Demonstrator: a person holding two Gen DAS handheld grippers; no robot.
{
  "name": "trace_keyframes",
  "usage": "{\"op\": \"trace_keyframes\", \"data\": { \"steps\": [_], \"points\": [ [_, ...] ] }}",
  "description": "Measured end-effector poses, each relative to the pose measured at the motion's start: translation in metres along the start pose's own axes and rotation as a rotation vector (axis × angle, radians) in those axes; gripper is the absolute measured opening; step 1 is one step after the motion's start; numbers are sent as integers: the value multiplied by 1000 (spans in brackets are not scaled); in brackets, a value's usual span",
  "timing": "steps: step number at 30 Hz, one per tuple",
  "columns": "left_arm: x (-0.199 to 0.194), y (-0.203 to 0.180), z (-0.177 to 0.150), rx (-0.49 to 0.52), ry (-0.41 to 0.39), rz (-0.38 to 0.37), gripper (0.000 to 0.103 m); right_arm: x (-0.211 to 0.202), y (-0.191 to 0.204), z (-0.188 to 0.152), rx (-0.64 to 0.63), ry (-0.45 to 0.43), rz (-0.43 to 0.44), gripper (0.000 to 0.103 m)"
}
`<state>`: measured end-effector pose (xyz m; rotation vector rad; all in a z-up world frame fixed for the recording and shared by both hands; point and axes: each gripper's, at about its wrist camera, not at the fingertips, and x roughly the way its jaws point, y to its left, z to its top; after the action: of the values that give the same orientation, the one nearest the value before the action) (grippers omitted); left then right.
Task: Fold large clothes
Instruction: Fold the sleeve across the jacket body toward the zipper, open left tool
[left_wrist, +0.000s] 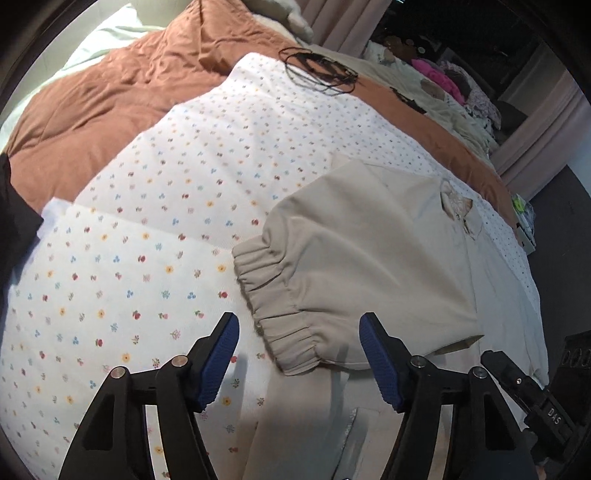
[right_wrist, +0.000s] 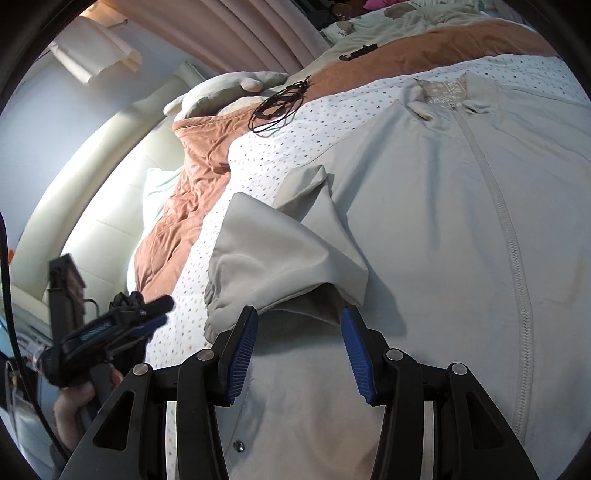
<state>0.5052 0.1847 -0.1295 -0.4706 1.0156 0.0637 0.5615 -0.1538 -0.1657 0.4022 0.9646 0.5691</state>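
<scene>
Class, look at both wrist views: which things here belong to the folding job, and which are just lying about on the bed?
Part of the job:
- beige jacket
- its folded-in sleeve
- left gripper, open
- right gripper, open

Just lying about:
- black cord
- rust-coloured quilt
- flower-print sheet
- pile of clothes

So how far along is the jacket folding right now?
Early. The beige jacket lies zipped and flat on the floral sheet, and one sleeve is folded in over its body. Both the left gripper and right gripper are open, holding nothing. No fold shows on the jacket's other side or across the body.
</scene>
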Motion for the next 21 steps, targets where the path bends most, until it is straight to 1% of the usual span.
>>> {"op": "trace_keyframes", "data": {
  "steps": [2,6,7,9,10,11,12,15,18,21],
  "points": [
    [17,8,1,-33,29,-12,61,1,-2,0,7,2,-1,48],
    [50,12,0,-68,91,-21,59,1,-12,5,34,-8,-32,48],
    [56,11,0,-75,103,-20,52,1,-14,6,45,-9,-33,48],
    [63,10,-1,-99,119,-11,46,2,-20,9,67,-7,-29,48],
    [61,8,-1,-100,117,-10,40,2,-21,9,73,-5,-27,48],
    [58,5,1,-89,108,-4,34,1,-23,9,78,-6,-28,48],
    [52,0,3,-66,86,7,31,1,-24,10,81,-8,-32,48],
    [25,-13,12,-3,2,36,28,-3,-28,10,98,-14,-34,48],
    [-5,-25,25,16,-57,36,23,-8,-30,11,110,-29,-34,48],
    [-31,-46,35,53,-112,41,21,-14,-34,12,124,-41,-26,48]
  ]
}}
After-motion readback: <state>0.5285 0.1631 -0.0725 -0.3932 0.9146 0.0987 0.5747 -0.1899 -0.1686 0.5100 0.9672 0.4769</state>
